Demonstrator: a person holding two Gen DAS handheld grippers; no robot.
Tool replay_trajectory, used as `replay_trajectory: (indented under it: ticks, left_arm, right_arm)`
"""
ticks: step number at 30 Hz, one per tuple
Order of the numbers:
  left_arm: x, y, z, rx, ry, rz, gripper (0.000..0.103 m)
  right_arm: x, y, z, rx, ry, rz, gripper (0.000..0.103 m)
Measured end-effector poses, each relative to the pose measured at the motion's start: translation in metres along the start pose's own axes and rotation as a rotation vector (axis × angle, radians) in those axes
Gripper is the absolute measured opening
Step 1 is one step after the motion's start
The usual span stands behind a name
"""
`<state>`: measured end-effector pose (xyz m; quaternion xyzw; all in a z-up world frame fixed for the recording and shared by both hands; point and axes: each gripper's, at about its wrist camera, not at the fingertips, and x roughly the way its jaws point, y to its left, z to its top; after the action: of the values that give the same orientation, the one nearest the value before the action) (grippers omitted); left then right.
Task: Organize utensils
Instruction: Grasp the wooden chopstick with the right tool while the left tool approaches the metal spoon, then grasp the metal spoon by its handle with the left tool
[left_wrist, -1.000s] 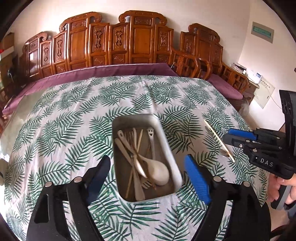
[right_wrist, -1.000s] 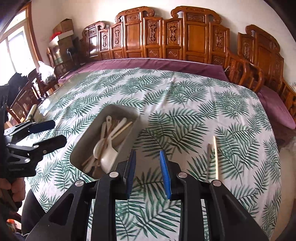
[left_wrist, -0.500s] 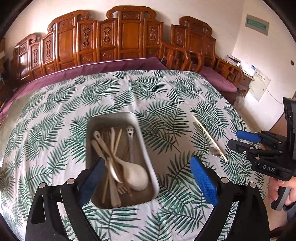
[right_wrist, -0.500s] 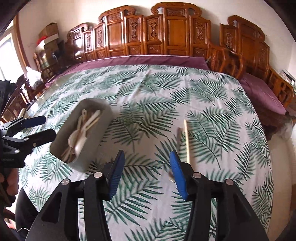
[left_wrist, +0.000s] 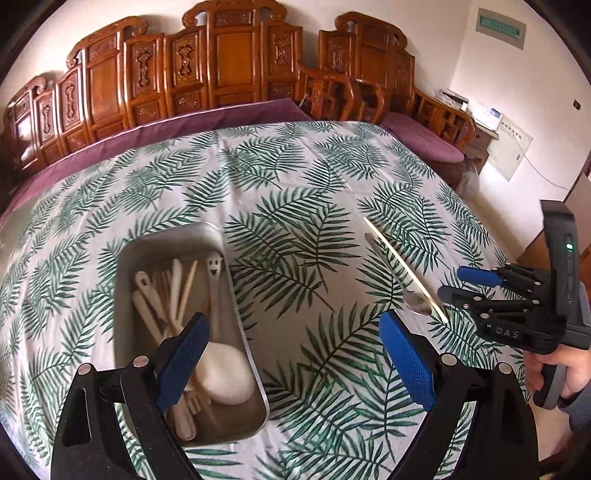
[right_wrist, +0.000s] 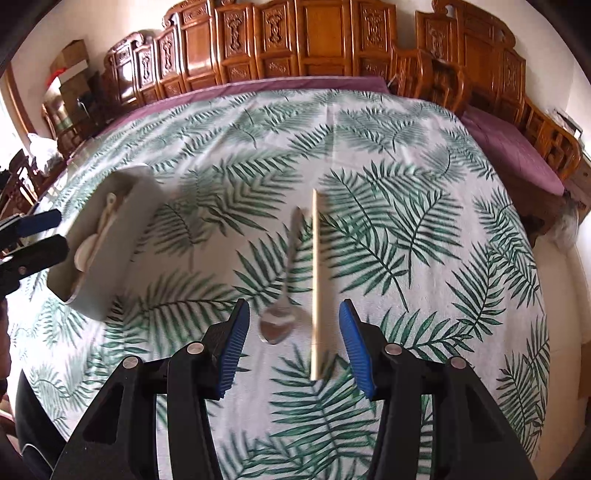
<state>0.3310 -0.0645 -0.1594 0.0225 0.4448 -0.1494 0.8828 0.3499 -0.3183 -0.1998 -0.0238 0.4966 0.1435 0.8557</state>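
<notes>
The right tool (right_wrist: 291, 325), half-open and empty, frames both the spoon (right_wrist: 282, 291) and chopstick (right_wrist: 315, 280) at lower centre; closing could catch both or skid one away. The left tool (left_wrist: 295, 354) gapes wide.

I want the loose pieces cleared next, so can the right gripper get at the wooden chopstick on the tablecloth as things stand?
Probably yes. The right gripper is open with nothing between its fingers, and the chopstick lies bare on the tablecloth ahead. Only the metal spoon close beside it could get caught too.
</notes>
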Motion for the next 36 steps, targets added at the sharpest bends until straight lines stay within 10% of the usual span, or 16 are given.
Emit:
replay_trajectory:
  ticks: [18,36]
  left_arm:
    - [0.036,-0.035,-0.003,0.062,0.08,-0.028,0.089]
    - [0.091,-0.088,0.013,0.117,0.162,-0.076,0.089]
  right_arm:
    - [0.059,-0.008,0.023,-0.098,0.109,-0.024,0.006]
    - [0.016,-0.053,-0.024,0.038,0.09,0.005,0.006]
